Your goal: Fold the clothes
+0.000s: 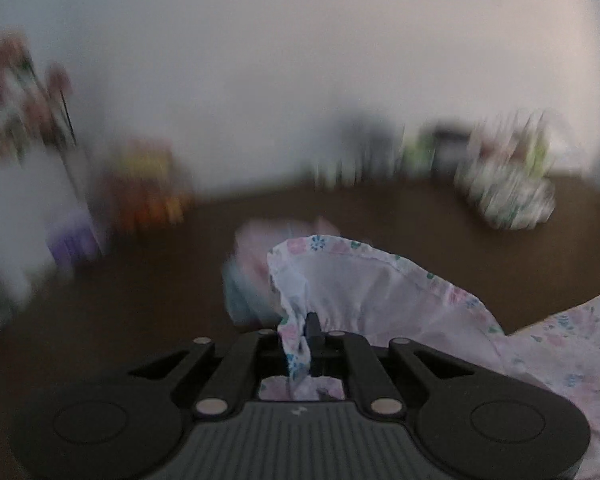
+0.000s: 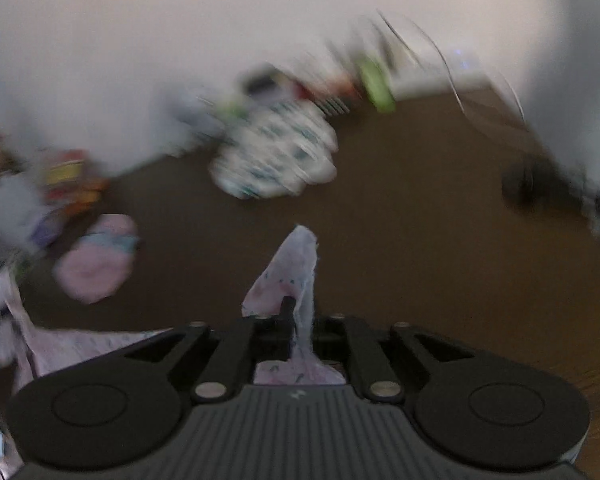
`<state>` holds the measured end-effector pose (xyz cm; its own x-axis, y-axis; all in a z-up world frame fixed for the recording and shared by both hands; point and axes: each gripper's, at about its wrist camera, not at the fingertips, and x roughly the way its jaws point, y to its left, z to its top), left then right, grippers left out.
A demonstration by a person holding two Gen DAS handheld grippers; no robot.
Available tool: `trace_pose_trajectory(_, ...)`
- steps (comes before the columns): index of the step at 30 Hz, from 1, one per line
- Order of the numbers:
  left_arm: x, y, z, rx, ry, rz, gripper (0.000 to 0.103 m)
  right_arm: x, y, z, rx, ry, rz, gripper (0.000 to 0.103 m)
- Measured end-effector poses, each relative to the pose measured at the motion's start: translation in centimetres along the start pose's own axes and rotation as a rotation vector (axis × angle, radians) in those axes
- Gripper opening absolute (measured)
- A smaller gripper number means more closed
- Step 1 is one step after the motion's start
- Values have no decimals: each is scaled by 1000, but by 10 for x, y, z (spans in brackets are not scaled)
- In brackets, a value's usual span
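A: Count the items in view.

B: Two claws, one per view. One floral garment [image 1: 380, 292], white with small pink and teal flowers, spanning both views. One pink and blue bundle [image 2: 96, 260] on the brown desk [image 2: 400, 220]. One white patterned heap [image 2: 276, 152] further back. Beyond that, a row of coloured objects along the wall, too blurred to count or identify.

A: State of the left claw [image 1: 310, 330]?

B: Pinched tight. A gathered edge of the garment is clamped between its fingers. Cloth runs down through the gap behind the fingers and fans out to the right of the claw, where it drapes toward the lower right edge of the view.

A: State of the right claw [image 2: 300, 320]?

B: Its fingers stand a little apart. A pointed corner of the same garment rises between them and sticks up ahead of the tips. The cloth lies against the left finger; whether both fingers press on it cannot be told.

A: Where does the rest of the garment lie from the right claw?

B: To its left and below, a flat stretch reaches toward the left edge of the view.

A: Position of the other cloth items?

B: From the left claw, the bundle sits just ahead, partly hidden behind the held garment; the heap lies well ahead and to the right. From the right claw, the bundle is ahead to the left; the heap is well ahead, slightly left of centre. Both rest on the desk, apart from the garment.
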<state>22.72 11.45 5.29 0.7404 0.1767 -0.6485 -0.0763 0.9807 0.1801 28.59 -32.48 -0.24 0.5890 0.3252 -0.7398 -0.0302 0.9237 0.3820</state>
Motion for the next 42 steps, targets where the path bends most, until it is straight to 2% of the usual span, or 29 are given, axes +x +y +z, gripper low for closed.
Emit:
trace_pose_trajectory(2, 31, 0, -12, -32, 56, -7, 11, 8, -4, -6, -33, -31, -56, 55)
trace_pose_trajectory(4, 47, 4, -17, -53, 83, -25, 19, -2, 0, -16, -122, -79, -61, 57)
trace_pose_trajectory(5, 46, 5, -18, -48, 74, -19, 29, -7, 3, -20, -166, -103, -64, 61)
trace_pose_trajectory(6, 43, 6, -19, -33, 50, -8, 34, -16, 9, -29, -244, -128, -55, 65)
trace_pose_trajectory(8, 22, 8, -20, 22, -30, -18, 51, -40, 29, -49, -432, -150, -13, 74)
trace_pose_trajectory(9, 7, 5, -21, 62, -71, -43, 53, -50, 42, -64, -549, -148, 9, 77)
trace_pose_trajectory(11, -21, -14, -24, 201, -102, -191, 61, -59, 65, -90, -759, -126, 33, 77)
trace_pose_trajectory(13, -45, -36, -29, 356, -109, -354, 64, -54, 83, -112, -914, -87, 13, 77)
trace_pose_trajectory(15, -61, -70, -43, 511, -84, -460, 64, -43, 93, -122, -1006, -39, -7, 77)
trace_pose_trajectory(18, -69, -117, -64, 695, -51, -508, 64, -24, 96, -123, -1053, 15, -34, 74)
trace_pose_trajectory(22, -62, -147, -71, 770, -20, -540, 63, -13, 95, -127, -1055, 59, 0, 74)
trace_pose_trajectory(25, -48, -163, -73, 813, -3, -519, 57, -4, 99, -128, -1074, 70, -8, 72)
trace_pose_trajectory(28, -35, -174, -75, 833, 18, -485, 54, 5, 100, -125, -1066, 86, -7, 59)
trace_pose_trajectory(29, -31, -177, -75, 833, 19, -483, 49, 7, 101, -123, -1059, 90, -3, 45)
trace_pose_trajectory(30, -28, -179, -74, 831, 20, -480, 43, 8, 101, -122, -1053, 98, 1, 23)
trace_pose_trajectory(31, -26, -179, -73, 825, 18, -477, 27, 8, 100, -120, -1048, 101, 5, 14)
trace_pose_trajectory(32, -24, -180, -71, 818, 17, -474, 14, 6, 100, -119, -1044, 100, 9, 10)
trace_pose_trajectory(37, -37, -170, -46, 752, -64, -447, 13, -24, 106, -102, -1054, 10, 39, 6)
trace_pose_trajectory(42, -35, -164, 16, 705, -160, -358, 13, -39, 119, -48, -1037, -80, -2, 6)
